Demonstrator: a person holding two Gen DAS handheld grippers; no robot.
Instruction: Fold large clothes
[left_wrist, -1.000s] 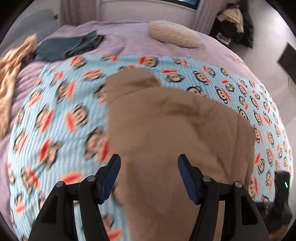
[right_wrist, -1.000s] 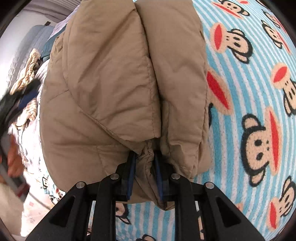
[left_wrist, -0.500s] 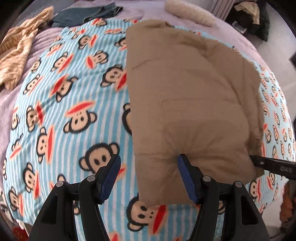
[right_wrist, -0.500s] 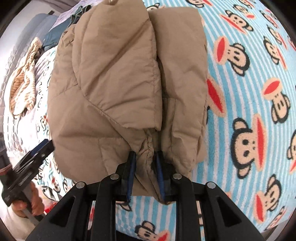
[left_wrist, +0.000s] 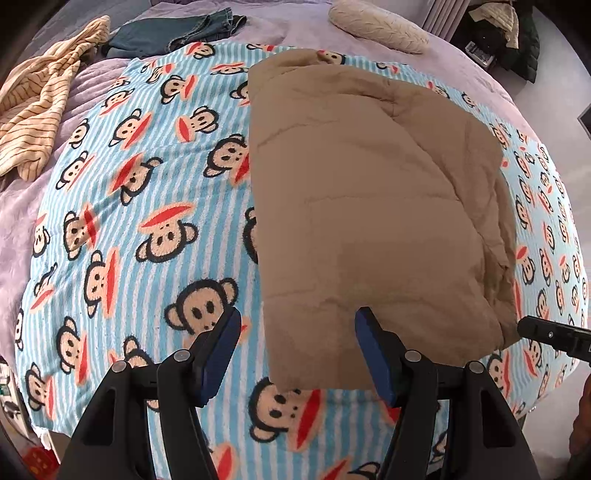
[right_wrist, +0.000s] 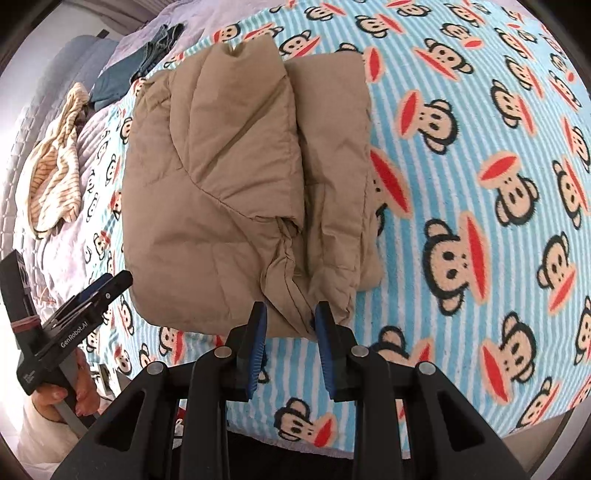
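The tan padded jacket (right_wrist: 240, 177) lay folded into a compact bundle on the monkey-print blanket (right_wrist: 480, 147) — folding looked nearly done. The right gripper (right_wrist: 290, 325) was opening off its near edge; the left gripper (left_wrist: 297, 350) hovered half-open, empty.

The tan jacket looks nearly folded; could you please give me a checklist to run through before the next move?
1. Right gripper off the jacket: ok, jaws opening, pads clear of the cloth.
2. Left gripper empty: ok, open above the near edge.
3. Jacket folded into a compact bundle: ok.
4. Jacket fully on the blanket: ok.
5. Near hem tidy: not ok, bunched and creased.
6. Underside layers flat: cannot tell, hidden.
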